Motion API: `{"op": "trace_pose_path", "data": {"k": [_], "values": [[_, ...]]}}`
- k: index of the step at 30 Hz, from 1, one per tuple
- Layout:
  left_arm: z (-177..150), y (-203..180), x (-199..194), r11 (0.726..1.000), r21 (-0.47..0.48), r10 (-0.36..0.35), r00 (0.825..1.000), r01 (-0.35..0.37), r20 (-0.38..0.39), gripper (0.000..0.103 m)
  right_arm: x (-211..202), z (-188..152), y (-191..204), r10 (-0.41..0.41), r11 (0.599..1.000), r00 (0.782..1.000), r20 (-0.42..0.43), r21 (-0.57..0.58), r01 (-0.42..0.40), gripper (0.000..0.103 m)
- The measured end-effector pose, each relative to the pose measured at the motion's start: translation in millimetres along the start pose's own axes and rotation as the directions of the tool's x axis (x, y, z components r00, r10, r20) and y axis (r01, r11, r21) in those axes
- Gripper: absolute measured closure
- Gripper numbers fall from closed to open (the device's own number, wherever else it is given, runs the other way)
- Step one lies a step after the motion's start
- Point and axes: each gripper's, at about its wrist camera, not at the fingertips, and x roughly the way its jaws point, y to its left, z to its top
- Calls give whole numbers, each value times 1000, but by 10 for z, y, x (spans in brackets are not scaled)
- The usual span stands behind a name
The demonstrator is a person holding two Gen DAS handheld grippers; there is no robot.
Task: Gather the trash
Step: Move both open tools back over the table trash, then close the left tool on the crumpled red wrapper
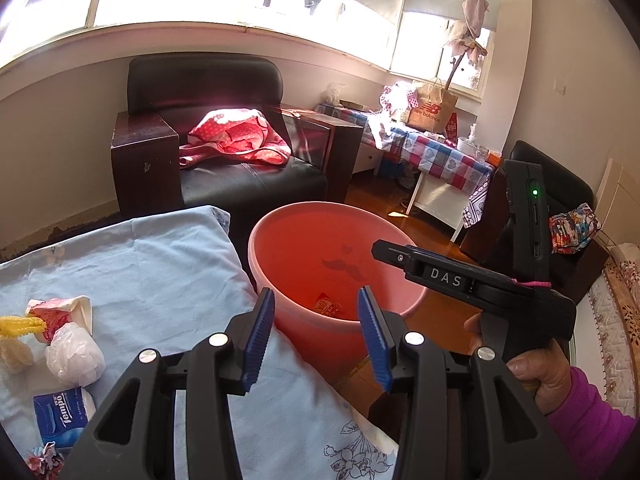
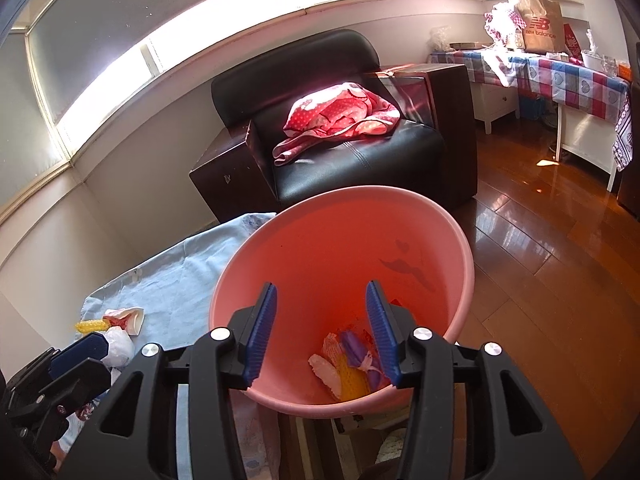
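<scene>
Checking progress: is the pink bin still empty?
No, the pink bin already holds several scraps at its bottom, seen in the right wrist view.

You have a smooth, slightly glossy pink plastic bin [image 2: 448, 240] standing beside a matt, creased pale blue cloth [image 1: 160, 264], on which lie a crinkled white plastic bag [image 1: 74, 354] and a shiny film-wrapped tissue pack [image 1: 60, 410]. Your gripper frames are matt black plastic with bright metal pins, and their blue pads [image 2: 262, 332] are ribbed. Behind them, the armchair [image 2: 360, 160] looks like glossy black leather and the wooden floor [image 2: 540, 248] is polished and reflective.
</scene>
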Motion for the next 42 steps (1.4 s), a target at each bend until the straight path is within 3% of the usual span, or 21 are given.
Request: {"op": "trace_pose_path", "data": {"k": [9,11,13,16,22,28,35,42], "values": [[-87,170,-388,999,-27,44,998,-43,43,60,-301,-59,518,-44,985,993,105,-161,61,56],[-126,234,-468,998,-37,55,997,-54,47,60,-341,-98,621,-68,981,989,132,-170,90,56],[-174,299,-564,997,-43,71,996,-69,52,60,-391,-162,679,-36,987,987,157,-148,59,56],[-260,413,-722,994,-48,105,993,-102,59,60,-374,-220,768,15,989,994,110,-145,1,56],[-461,729,-1048,980,-92,180,982,-174,56,60,-292,-357,1075,30,975,999,33,-223,-22,56],[-695,1056,-1376,959,-136,256,966,-248,46,53,-243,-489,1375,74,955,997,-30,-284,-80,56],[-1045,1462,-1634,928,-177,329,944,-328,-24,51,-128,-682,1619,117,934,985,-127,-323,-153,56],[-1316,1755,-1625,905,-195,365,925,-379,-102,51,-107,-808,1803,164,916,973,-164,-342,-212,56]]}}
